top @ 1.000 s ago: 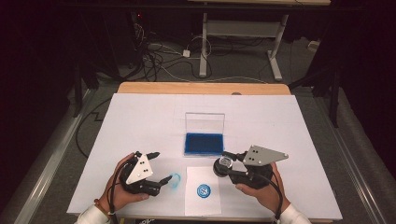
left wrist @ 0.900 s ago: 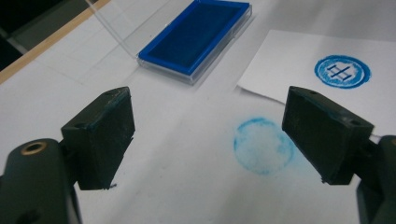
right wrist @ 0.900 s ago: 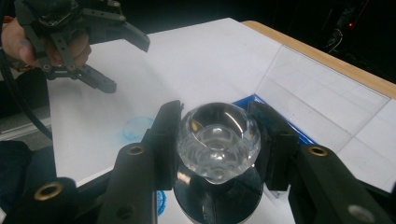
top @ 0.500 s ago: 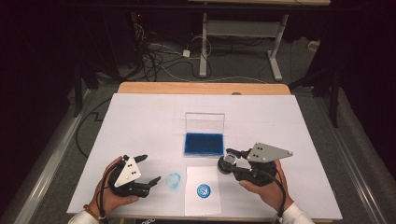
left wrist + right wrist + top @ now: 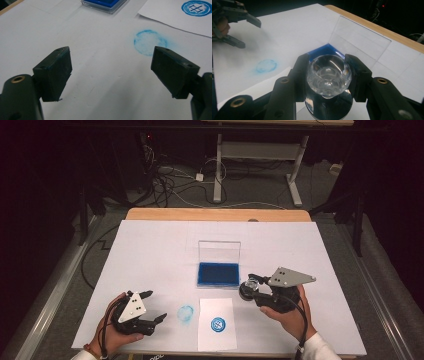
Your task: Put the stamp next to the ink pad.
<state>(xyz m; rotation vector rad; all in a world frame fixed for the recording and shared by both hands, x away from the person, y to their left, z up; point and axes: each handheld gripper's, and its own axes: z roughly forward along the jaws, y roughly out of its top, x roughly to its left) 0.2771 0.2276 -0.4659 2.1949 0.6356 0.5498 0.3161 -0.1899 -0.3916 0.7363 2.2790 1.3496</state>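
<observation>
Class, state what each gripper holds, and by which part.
The right gripper clamps the stamp by its clear knob. The left gripper is open, holding nothing.

Left gripper point(image 5: 150, 307) farther left, withdrawn

One stamp point(image 5: 248, 289), one ink pad point(image 5: 218, 273), two grippers.

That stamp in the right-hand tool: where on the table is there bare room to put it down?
The right gripper holds the clear-handled stamp. Free: the white cover left of the open ink pad, the far strip behind its lid, and right of the hand. Crowded: the near middle, with the blue smudge, stamped paper and open left gripper.
</observation>
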